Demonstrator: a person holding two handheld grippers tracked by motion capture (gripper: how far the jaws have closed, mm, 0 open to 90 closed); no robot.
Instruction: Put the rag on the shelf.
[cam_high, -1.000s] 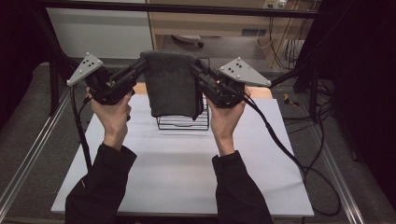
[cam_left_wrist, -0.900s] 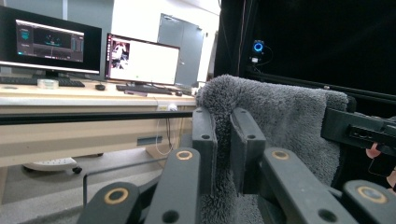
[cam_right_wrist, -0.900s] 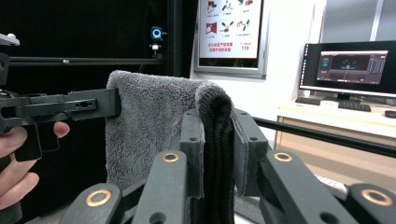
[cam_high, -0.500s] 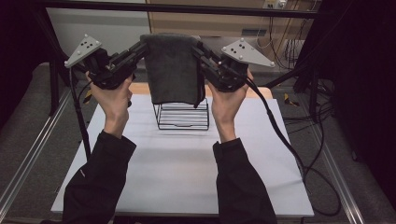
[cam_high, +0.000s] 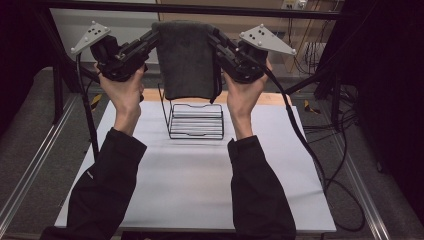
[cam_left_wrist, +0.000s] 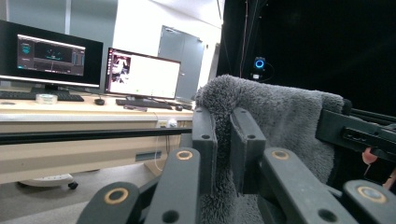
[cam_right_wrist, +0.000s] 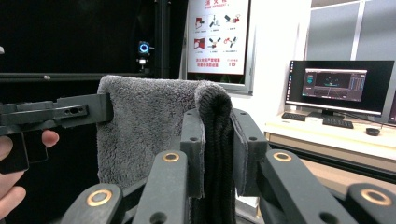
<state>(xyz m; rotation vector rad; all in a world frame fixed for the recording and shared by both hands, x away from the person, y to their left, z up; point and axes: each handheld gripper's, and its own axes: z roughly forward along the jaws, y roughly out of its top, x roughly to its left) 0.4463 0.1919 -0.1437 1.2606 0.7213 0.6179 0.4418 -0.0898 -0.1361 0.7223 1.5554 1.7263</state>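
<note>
Dark grey fluffy towel (cam_high: 187, 60) held up in the air above the black wire rack (cam_high: 196, 120), clear of it; top edge stretched level between the two grippers, so the long axis of that edge runs left-right across the table, and the cloth hangs straight down from it with the lower hem pointing at the rack; hem sits just above the rack's rear wires, not touching as far as the high view shows. Left gripper (cam_high: 155, 36) pinches the towel's upper left corner, jaws pressed together on the pile; left gripper view confirms fabric squeezed between the two black jaws (cam_left_wrist: 223, 140). Right gripper (cam_high: 214, 37) pinches the upper right corner the same way; in the right gripper view a folded thickness of cloth is clamped between its jaws (cam_right_wrist: 218, 154). Both hands raised above and either side of the rack; left hand (cam_high: 122, 92) left of it, right hand (cam_high: 242, 95) right of it. Rack stands upright on the white table top (cam_high: 190, 185), toward the far edge.
</note>
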